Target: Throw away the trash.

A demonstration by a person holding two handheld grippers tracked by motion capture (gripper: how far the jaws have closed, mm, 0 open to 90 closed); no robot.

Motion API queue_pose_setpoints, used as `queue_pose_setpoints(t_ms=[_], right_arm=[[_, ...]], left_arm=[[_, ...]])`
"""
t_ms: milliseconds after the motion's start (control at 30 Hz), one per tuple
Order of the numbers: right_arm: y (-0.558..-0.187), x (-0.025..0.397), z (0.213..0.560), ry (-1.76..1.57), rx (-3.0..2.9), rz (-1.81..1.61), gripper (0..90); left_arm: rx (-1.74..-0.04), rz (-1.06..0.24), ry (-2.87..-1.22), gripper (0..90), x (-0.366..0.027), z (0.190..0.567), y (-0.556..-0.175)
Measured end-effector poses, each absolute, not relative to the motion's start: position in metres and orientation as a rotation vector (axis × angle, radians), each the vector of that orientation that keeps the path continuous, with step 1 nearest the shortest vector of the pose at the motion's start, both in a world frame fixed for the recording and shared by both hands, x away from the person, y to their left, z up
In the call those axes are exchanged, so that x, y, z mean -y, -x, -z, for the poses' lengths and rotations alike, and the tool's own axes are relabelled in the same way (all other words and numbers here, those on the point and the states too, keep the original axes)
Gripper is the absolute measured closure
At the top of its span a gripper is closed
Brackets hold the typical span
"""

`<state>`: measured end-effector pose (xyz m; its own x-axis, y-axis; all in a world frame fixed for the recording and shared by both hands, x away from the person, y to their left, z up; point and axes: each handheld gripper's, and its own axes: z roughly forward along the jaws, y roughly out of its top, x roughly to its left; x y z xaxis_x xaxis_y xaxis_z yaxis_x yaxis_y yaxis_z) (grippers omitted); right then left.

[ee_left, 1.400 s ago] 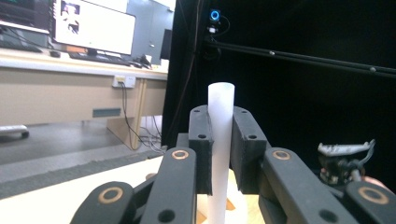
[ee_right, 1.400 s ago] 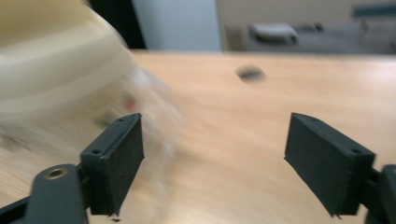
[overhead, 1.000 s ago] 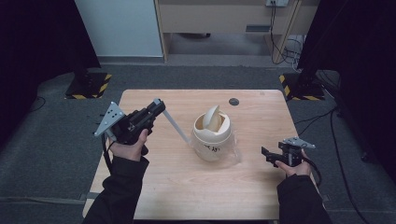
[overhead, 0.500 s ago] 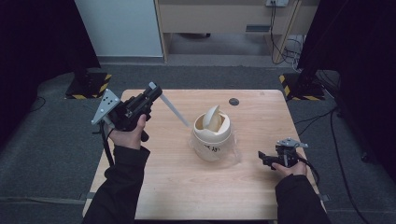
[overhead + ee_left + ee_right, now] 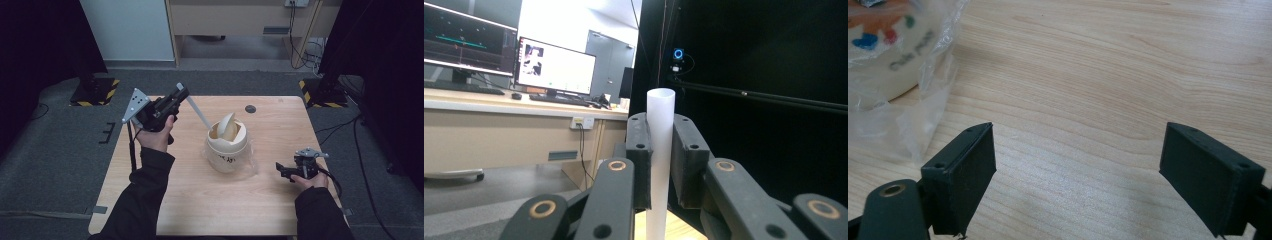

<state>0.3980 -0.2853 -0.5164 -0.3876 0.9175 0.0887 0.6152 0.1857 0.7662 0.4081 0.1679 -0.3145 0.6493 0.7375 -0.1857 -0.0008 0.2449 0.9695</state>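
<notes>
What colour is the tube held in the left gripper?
White, plain. The tube shows best in the left gripper view, clamped between the left gripper fingers.

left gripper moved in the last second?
Yes. The left gripper, shut on the white tube, has lifted up and away from the cream jar, toward the table's far-left corner.

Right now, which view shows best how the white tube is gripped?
The left gripper view: the white tube stands pinched between the left gripper's two black jaws, its open end above them. The high view shows the tube slanting from that gripper toward the cream pot.
</notes>
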Motion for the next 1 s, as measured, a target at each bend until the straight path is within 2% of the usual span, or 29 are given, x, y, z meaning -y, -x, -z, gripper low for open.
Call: queue_pose_setpoints(t_ms=[333,533,833,1000], right_arm=[[-0.398,0.285,0.517,-1.433,-2.091,-1.047,14.9],[-0.398,0.285,0.517,-1.426,-2.099,-1.039,14.9],[-0.398,0.285,0.518,-1.422,-2.107,-1.028,14.9],[-0.398,0.285,0.518,-1.43,-2.106,-1.024,14.8]], left_arm=[[-0.757,-0.531,-1.294,78.9,-0.152,0.345,-0.42],[-0.778,-0.473,-1.316,66.9,-0.155,0.363,-0.418],[-0.786,-0.519,-1.375,46.1,-0.184,0.373,-0.396],[-0.823,-0.541,-1.442,38.3,-0.204,0.382,-0.381]])
